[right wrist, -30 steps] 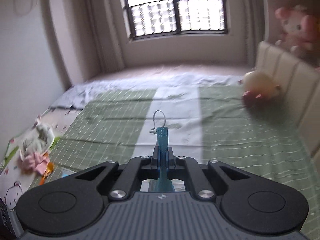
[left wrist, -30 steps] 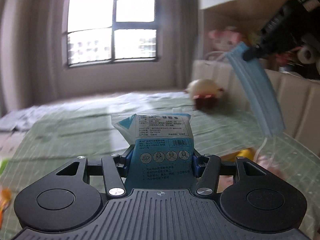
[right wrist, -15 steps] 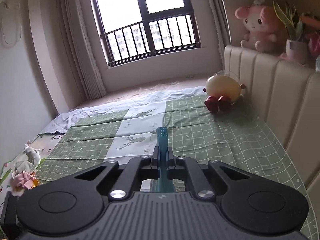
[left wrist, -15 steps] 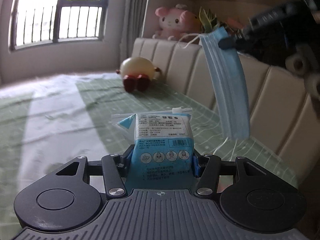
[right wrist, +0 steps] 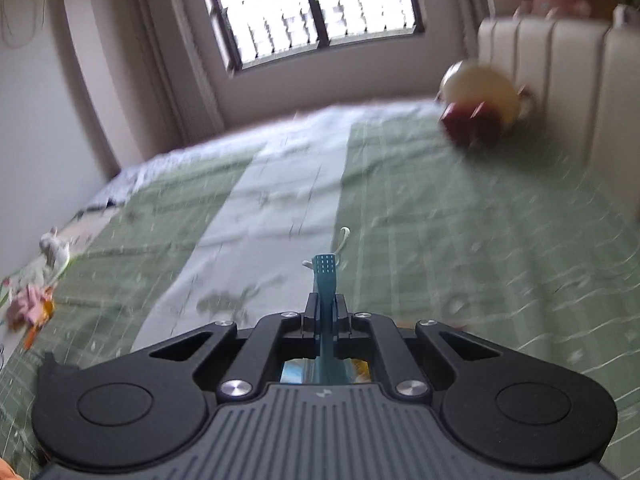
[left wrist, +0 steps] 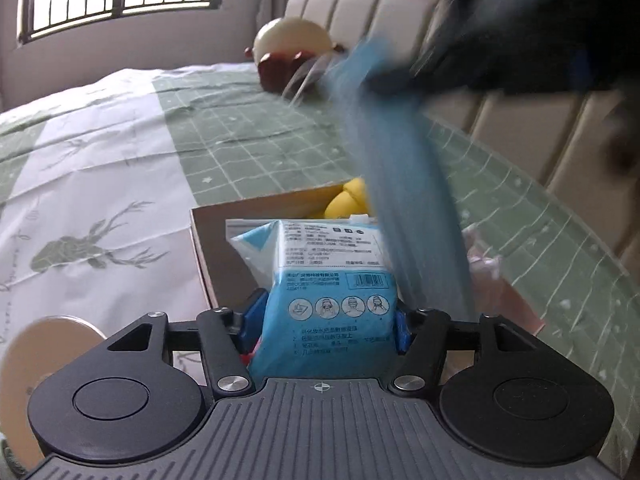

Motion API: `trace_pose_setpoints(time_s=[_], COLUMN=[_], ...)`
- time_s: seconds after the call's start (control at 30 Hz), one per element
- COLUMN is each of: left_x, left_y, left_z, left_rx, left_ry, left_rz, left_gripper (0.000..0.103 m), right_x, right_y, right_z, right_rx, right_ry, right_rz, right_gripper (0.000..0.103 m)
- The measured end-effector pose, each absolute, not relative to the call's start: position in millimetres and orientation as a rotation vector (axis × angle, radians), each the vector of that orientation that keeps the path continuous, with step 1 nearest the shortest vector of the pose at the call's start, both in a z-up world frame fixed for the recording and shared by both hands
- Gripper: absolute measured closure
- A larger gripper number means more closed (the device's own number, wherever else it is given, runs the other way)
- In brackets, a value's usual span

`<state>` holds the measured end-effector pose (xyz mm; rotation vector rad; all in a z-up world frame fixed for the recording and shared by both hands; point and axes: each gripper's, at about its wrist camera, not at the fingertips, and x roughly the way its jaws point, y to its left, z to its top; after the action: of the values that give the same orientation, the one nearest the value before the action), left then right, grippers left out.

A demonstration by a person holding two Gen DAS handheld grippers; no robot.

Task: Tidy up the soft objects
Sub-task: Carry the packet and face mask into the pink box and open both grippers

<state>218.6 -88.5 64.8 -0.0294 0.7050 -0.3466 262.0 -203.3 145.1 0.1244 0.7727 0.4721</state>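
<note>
The left gripper (left wrist: 322, 316) is clamped on a face-mask packet (left wrist: 326, 280), just ahead of it an open cardboard box (left wrist: 256, 216) on the bed (left wrist: 100, 168). The right gripper (right wrist: 325, 312) is pinched tight on a blue face mask (left wrist: 404, 208) hanging beside the packet. The dangling mask may catch the box rim or snag its ear loop.

We see soft daylight from the far window (right wrist: 316, 12), fisheye-bent edges, and motion blur smearing the bed (right wrist: 460, 216).
</note>
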Motion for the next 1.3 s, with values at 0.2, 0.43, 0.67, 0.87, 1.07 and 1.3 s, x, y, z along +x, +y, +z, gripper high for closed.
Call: trace_pose_setpoints(time_s=[0.2,0.43,0.67,0.87,1.07,1.3], left_x=[205,193,201,201,146,53], left_y=[-71,-61,-78,-68,-37,-26], left_z=[81,103,85,89,109,89], left_rx=[-0.03,-0.08,-0.038,-0.081,-0.116,-0.142], left_ry=[0.599,0.561,0.57,0.573,0.531,0.513], left_rz=[-0.378,-0.381,-0.388,-0.388,-0.342,-0.24], left_gripper=[0.04,0.053,0.066,0.065,0.065,0.065], right_x=[270,261,221,227,226,122], right_y=[-177,-209,-229,-218,-217,-235], right_z=[94,116,109,67,81,107], right_rx=[0.014,0.125,0.125,0.164,0.149,0.131], right_ry=[0.856,0.834,0.826,0.88,0.836,0.647], right_rz=[0.455,0.501,0.438,0.358,0.286,0.289], right_gripper=[0.098,0.073,0.074,0.076,0.075,0.033])
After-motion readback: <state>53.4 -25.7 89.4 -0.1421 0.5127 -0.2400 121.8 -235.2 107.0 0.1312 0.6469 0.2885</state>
